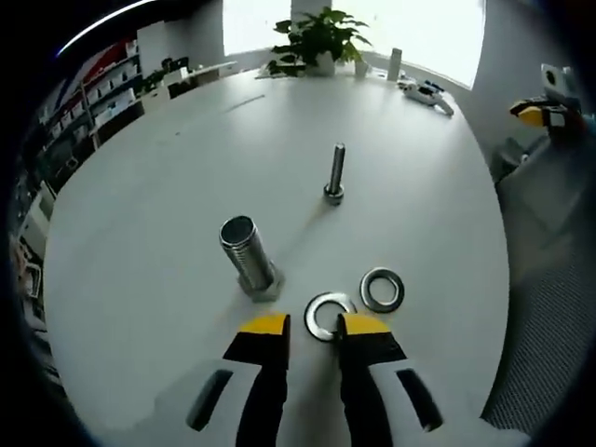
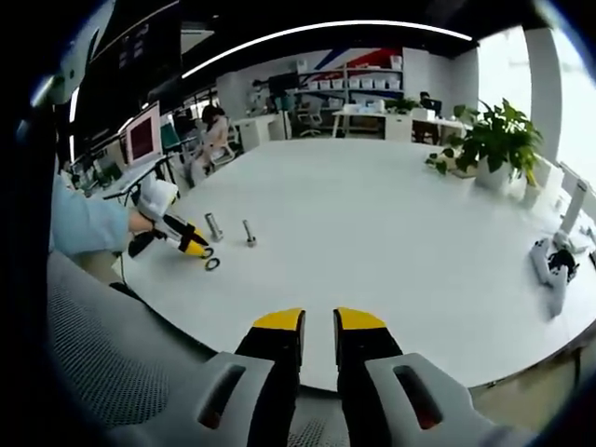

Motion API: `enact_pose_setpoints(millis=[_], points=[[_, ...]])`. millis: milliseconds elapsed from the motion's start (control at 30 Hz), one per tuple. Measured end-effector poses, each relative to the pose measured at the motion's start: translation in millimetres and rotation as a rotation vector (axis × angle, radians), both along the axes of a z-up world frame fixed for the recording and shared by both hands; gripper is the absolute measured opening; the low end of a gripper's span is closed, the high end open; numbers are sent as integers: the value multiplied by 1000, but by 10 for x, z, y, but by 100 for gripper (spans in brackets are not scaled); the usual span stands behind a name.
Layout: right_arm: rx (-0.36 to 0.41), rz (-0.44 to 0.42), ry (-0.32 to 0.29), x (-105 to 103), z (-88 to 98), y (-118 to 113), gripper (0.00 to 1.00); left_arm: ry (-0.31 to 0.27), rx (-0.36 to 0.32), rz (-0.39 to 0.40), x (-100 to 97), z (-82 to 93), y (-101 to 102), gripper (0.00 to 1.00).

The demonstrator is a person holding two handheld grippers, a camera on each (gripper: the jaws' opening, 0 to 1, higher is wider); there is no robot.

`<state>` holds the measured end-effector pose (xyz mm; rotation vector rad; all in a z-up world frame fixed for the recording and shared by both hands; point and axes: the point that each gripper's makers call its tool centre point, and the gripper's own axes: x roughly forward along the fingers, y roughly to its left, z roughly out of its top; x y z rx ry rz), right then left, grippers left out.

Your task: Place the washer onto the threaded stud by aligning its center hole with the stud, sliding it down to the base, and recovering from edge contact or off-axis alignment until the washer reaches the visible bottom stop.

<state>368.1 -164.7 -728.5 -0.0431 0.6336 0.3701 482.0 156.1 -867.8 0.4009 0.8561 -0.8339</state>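
- White and round, the table [image 1: 168,186] stands in an open office, with shelves at the far wall and a potted plant [image 1: 317,42] at its far edge.
- Two studs stand upright on it: a thick one [image 1: 250,256] near the left gripper [image 1: 313,328] and a thin one [image 1: 334,173] farther off, well apart from each other.
- Two washers lie flat: one washer [image 1: 329,315] sits right at the left gripper's tips, reaching into the gap between the jaws, which stand apart and not yet closed on it; a second washer [image 1: 382,289] lies just beside it.
- Neither stud carries a washer, so by my reading the task is at its start: the pick-up, the alignment and the slide down to the base are all left to do.
- Bare tabletop surrounds both studs, giving open room to lift and carry; the thick stud is near the washer, so the path looks short.
- At the near table edge the right gripper [image 2: 318,326] hangs, jaws slightly apart and empty, well away from the work.
- From that side the left gripper [image 2: 191,248] shows beside the studs, near the table's rim.
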Motion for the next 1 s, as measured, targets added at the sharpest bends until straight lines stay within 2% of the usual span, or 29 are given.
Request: enact_pose_setpoints(millis=[67, 133, 267, 333, 433, 533, 567, 600, 633, 667, 833, 1000], points=[[2, -1, -2, 0, 3, -1, 14, -34, 45, -46, 14, 2, -1, 15], [5, -1, -4, 1, 5, -1, 14, -18, 28, -42, -10, 5, -35, 13], [8, -4, -10, 7, 13, -5, 14, -28, 42, -83, -34, 8, -68, 9], [10, -6, -13, 10, 18, -11, 14, -26, 53, -93, -56, 6, -93, 4], [12, -9, -17, 13, 23, -11, 14, -54, 90, -117, -67, 19, -108, 3], [14, -9, -19, 14, 27, -15, 14, -58, 103, -100, -71, 32, -96, 2], [14, -9, -19, 14, 27, -17, 14, -75, 121, -46, -25, 38, -34, 2], [14, -9, -19, 15, 27, -18, 14, -63, 108, -56, -44, 40, -52, 2], [14, -9, -19, 15, 28, -20, 14, -35, 72, -20, -66, 45, -63, 2], [14, -10, -19, 15, 27, -23, 14, -33, 53, 1, -58, 76, -54, 1], [14, -10, -17, 15, 23, -27, 14, -40, 46, 11, -72, 189, -24, 1], [14, -12, -19, 17, 22, -32, 14, -56, 21, 30, -80, 376, -27, 1]])
